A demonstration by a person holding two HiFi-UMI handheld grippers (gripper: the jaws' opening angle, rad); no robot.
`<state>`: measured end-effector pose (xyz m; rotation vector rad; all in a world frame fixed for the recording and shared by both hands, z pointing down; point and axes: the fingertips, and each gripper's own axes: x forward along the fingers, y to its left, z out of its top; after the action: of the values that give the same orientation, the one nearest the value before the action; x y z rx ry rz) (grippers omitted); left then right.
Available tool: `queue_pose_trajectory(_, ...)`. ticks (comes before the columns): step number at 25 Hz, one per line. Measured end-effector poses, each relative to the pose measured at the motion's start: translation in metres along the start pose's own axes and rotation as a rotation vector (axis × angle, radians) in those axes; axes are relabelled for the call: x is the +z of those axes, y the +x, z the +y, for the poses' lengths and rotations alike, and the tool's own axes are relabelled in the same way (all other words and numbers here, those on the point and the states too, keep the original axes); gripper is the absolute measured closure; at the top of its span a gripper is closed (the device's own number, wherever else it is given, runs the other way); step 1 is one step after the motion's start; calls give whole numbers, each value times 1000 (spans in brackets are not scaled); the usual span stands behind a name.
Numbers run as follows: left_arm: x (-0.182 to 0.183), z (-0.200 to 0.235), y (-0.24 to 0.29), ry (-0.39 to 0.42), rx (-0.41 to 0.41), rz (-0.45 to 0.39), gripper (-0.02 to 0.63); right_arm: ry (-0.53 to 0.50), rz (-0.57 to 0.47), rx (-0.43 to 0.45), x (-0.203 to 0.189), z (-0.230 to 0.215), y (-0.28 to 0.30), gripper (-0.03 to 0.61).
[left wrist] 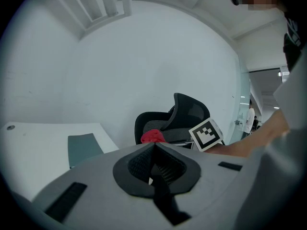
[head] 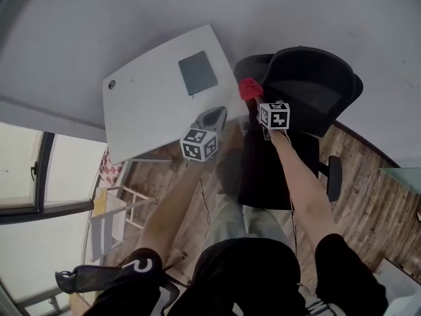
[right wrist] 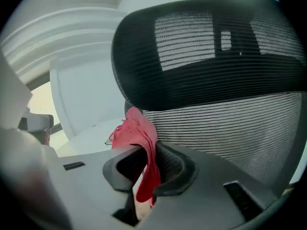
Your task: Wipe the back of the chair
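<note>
Wood floor [head: 368, 176] lies open right of the chair [head: 316, 84]; its left side nears the desk [head: 151, 91] corner. Right gripper [right wrist: 146, 164] clamps the cloth [right wrist: 139, 133] close against the backrest [right wrist: 225, 123]. Left gripper [left wrist: 154, 164], jaws together and empty, hangs at the desk edge

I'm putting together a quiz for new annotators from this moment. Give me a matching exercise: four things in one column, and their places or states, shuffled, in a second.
Things:
1. red cloth
2. grey pad
3. left gripper
4. chair back

Places or states:
A. lies flat on the white desk
B. dark mesh, close in front of the right gripper
C. shut, holding nothing
D. pinched between the right gripper's jaws

Pairs: 1-D, 2-A, 3-C, 4-B.
</note>
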<state>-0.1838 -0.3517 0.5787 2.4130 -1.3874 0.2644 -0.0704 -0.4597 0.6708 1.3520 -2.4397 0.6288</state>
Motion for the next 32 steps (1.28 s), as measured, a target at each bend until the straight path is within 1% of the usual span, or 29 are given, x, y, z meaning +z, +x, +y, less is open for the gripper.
queue_pose_trajectory(5, 0, -6, 17, 19, -30, -1, 589, 1, 0, -46, 3, -26, 4, 512)
queue_pose_trajectory(8, 2, -20, 29, 46, -64, 0, 589, -17, 6, -63, 4, -42, 2, 512)
queue_pose_trajectory(11, 2, -35, 44, 54, -98, 3, 589, -25, 7, -80, 5, -59, -5, 511)
queue_pose_trajectory(25, 8, -94, 90, 52, -200, 13, 589, 48, -42, -259, 7, -179, -78, 508)
queue_pose_trajectory(32, 10, -115, 106, 56, -227, 17, 589, 84, -60, -362, 4, -244, -121, 508)
